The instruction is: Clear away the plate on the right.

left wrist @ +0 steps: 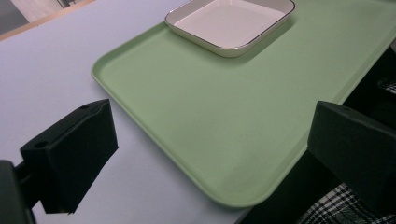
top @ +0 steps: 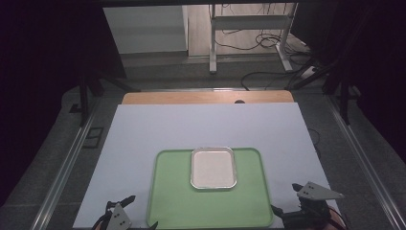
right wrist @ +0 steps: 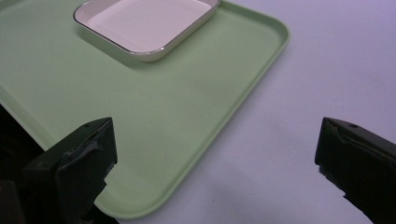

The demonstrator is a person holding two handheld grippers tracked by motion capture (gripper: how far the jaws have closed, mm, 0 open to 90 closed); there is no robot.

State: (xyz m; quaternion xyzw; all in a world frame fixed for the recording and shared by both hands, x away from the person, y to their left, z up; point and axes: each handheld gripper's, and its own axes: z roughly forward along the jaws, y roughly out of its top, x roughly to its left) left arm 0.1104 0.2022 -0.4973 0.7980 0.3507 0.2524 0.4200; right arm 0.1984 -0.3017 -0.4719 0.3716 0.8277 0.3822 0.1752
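On the tabletop (top: 143, 124), which is covered by a pale sheet, a light green tray (top: 172, 201) lies near the person's edge, roughly centred. A shallow white rectangular dish (top: 213, 167) with a thin metallic rim sits on the tray's far half, close to its far rim and a little right of the tray's middle.

Seen from the high view, the left hand-held gripper (top: 142, 211) sits at about 7 o'clock from the dish, just off the tray's near-left corner. Its jaws stand wide apart and hold nothing. In the left gripper view that corner of the tray (left wrist: 196, 130) lies between the two black jaws, and the dish (left wrist: 229, 23) is up at about 12 o'clock, well apart from them.

The right hand-held gripper (top: 284, 198) sits at about 4 o'clock from the dish, just off the tray's near-right corner, with its grey three-cornered plate (top: 318, 191) on top. Its jaws are also spread wide and empty. In the right gripper view the tray's corner (right wrist: 177, 140) lies between the jaws beside bare pale sheet (right wrist: 327, 70), and the dish (right wrist: 144, 23) lies at about 11 o'clock, well clear of them.

Neither hand-held gripper touches the dish; whether either touches the tray I cannot tell.
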